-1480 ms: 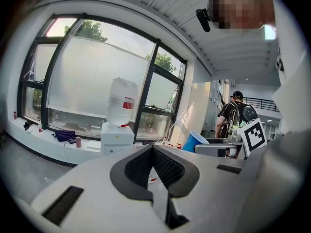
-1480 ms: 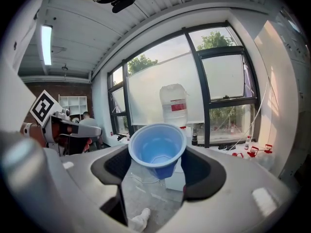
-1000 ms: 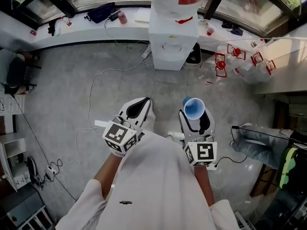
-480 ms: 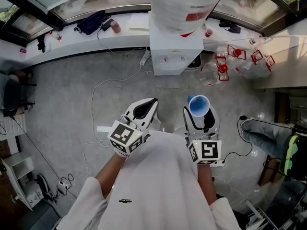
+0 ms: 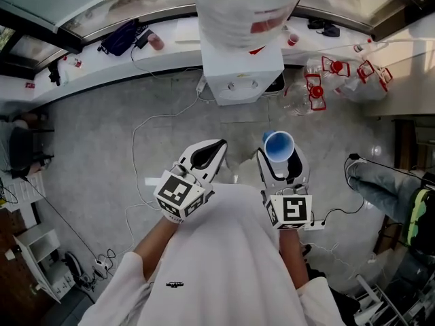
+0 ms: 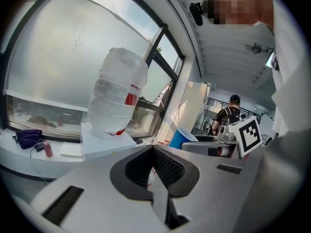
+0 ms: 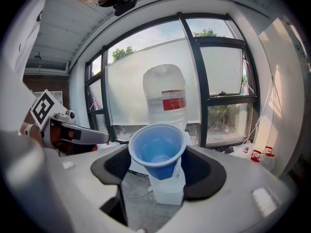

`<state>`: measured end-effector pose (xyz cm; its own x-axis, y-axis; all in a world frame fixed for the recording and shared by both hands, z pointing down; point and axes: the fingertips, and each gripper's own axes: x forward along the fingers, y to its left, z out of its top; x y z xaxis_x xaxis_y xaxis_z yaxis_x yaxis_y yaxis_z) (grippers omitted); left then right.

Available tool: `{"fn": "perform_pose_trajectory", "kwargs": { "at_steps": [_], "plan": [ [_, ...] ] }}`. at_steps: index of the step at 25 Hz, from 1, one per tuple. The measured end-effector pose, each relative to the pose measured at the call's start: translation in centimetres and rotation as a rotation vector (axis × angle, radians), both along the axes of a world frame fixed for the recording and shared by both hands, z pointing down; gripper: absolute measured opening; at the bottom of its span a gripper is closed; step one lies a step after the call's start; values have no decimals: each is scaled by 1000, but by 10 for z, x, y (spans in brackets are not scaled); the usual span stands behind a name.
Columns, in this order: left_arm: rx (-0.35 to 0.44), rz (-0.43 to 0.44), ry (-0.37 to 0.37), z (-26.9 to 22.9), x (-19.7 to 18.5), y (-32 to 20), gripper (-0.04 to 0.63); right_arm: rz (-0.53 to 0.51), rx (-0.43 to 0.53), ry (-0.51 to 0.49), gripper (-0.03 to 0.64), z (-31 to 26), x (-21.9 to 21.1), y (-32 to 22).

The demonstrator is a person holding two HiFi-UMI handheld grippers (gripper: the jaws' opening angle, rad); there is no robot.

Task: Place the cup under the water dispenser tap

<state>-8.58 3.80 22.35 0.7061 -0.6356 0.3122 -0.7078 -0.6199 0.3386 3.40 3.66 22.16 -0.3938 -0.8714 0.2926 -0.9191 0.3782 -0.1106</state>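
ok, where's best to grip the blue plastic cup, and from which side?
Grip the blue plastic cup on its tapered side wall below the wider rim, coming in level from the side. It stands upright, mouth up, so the rim should stop it slipping down. The right tool is shut on it that way.

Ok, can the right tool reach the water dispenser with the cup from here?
Probably not yet, though nothing blocks it: the right tool holds the cup, and only bare floor separates it from the water dispenser. Stepping closer looks needed.
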Motion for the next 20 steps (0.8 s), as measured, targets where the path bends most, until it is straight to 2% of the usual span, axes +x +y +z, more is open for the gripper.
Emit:
{"fn": "perform_pose_trajectory", "kwargs": {
  "at_steps": [13,20],
  "plan": [
    [-54,5,-36,25,25,-25,0,-18,-16,-2,331,30,23,-29],
    [-81,41,-54,46,43,-31,0,-8,-8,18,330,59,32,-46]
  ]
}}
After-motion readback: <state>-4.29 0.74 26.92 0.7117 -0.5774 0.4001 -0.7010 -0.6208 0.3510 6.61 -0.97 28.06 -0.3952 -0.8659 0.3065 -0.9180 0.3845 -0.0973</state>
